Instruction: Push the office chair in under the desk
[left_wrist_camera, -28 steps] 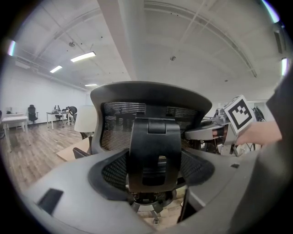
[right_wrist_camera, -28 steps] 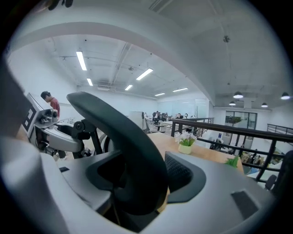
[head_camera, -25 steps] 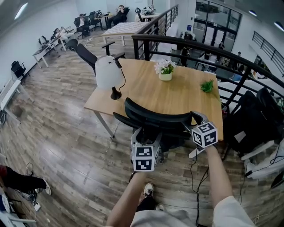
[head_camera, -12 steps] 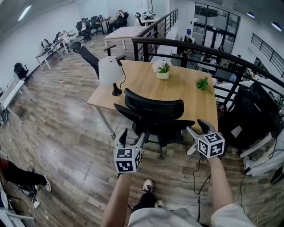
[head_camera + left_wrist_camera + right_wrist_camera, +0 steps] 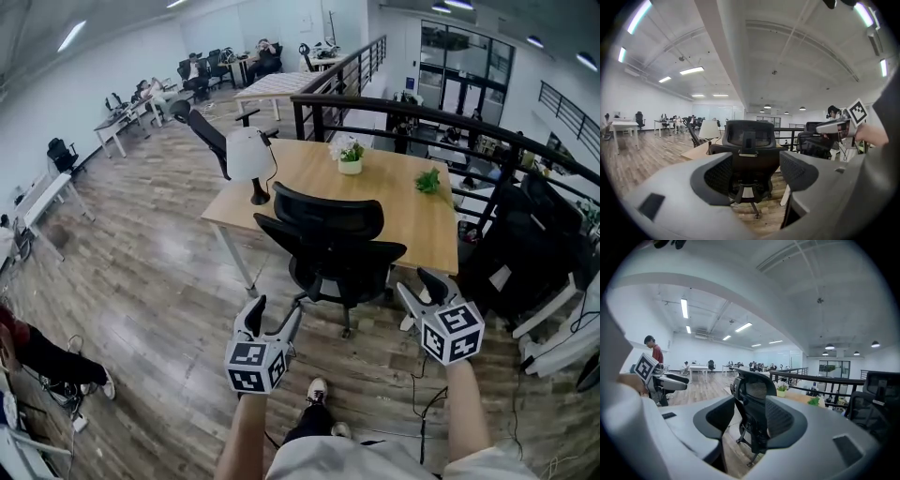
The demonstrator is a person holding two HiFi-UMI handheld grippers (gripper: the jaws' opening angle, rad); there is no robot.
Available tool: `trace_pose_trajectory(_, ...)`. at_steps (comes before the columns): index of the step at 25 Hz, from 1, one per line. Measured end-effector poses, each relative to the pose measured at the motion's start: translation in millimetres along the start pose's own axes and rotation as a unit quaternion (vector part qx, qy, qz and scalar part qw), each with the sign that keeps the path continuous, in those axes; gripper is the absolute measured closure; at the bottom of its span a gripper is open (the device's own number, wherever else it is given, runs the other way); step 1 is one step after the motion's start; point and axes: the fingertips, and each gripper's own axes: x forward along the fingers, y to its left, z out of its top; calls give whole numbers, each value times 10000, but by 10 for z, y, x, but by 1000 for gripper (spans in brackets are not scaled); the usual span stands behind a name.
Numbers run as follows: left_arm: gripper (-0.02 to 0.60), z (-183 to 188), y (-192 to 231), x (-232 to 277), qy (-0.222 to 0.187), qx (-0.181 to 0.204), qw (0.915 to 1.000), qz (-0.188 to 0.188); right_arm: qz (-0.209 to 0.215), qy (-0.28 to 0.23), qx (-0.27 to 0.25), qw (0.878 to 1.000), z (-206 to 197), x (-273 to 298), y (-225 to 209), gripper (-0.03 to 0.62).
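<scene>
Black mesh and plastic make up the office chair (image 5: 328,246), which stands at the near long edge of the wooden surface (image 5: 412,211). Its seat looks tucked beneath that edge, with the backrest rising just in front of it. That placing reads as the task's end. The chair sits between the legs of the surface, clear of the white lamp (image 5: 249,155) at its 11 o'clock, the flower pot (image 5: 351,156) at its 12 and the small green plant (image 5: 428,180) at its 1 to 2 o'clock. The chair's long axis runs upright, from the castor base on the plank floor (image 5: 159,309) to the top of the backrest. Its seat front points toward 12 o'clock, under the surface, and the rear of the backrest faces 6 o'clock, toward the person. The armrests span roughly 9 to 3 o'clock. Both tools hang well apart from the chair, which fits a push that needs no more contact. The left tongs (image 5: 274,314) are at the chair's 7 o'clock and the right tongs (image 5: 419,289) at its 4 to 5 o'clock, both aimed at the backrest. The left tongs stand wide, having just closed a touch. The left gripper view shows the chair (image 5: 747,136) only far beyond the gap, with nothing against the pads. The right tongs have just been closing to a narrower, part-open gap and hold nothing. In the right gripper view the chair (image 5: 757,390) sits distant past them.
</scene>
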Motion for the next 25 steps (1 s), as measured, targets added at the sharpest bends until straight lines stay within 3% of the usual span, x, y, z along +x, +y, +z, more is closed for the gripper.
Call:
trace_pose_trajectory(7, 293, 130, -133, -534, -243, 111, 9996, 88, 168, -233, 80, 9996, 152, -415, 380, 403)
trace_pose_trajectory(10, 322, 217, -158, -672, -339, 346, 9986, 194, 258, -247, 45, 9994, 213, -507, 514, 415)
trace_pose_trajectory(12, 394, 299, -181, -758, -450, 584, 9968, 318, 329, -232, -22, 9992, 251, -535, 597, 424)
trace_pose_trajectory(13, 469, 340, -202, -793, -506, 691, 9957, 363, 356, -240, -58, 9991, 279, -541, 633, 428)
trace_pose_trajectory(14, 492, 373, -231, -815, -538, 777, 9948, 376, 385, -260, -85, 9989, 313, -540, 666, 435)
trace_pose_trajectory(18, 525, 449, -315, -832, -579, 880, 9939, 337, 520, -378, -106, 9979, 453, -512, 793, 481)
trace_pose_trajectory(22, 565, 510, -313, -812, -652, 846, 9939, 273, 561, -414, -156, 9974, 477, -471, 846, 571)
trace_pose_trajectory(25, 566, 538, -323, -778, -676, 873, 9936, 229, 597, -421, -216, 9971, 436, -447, 859, 574)
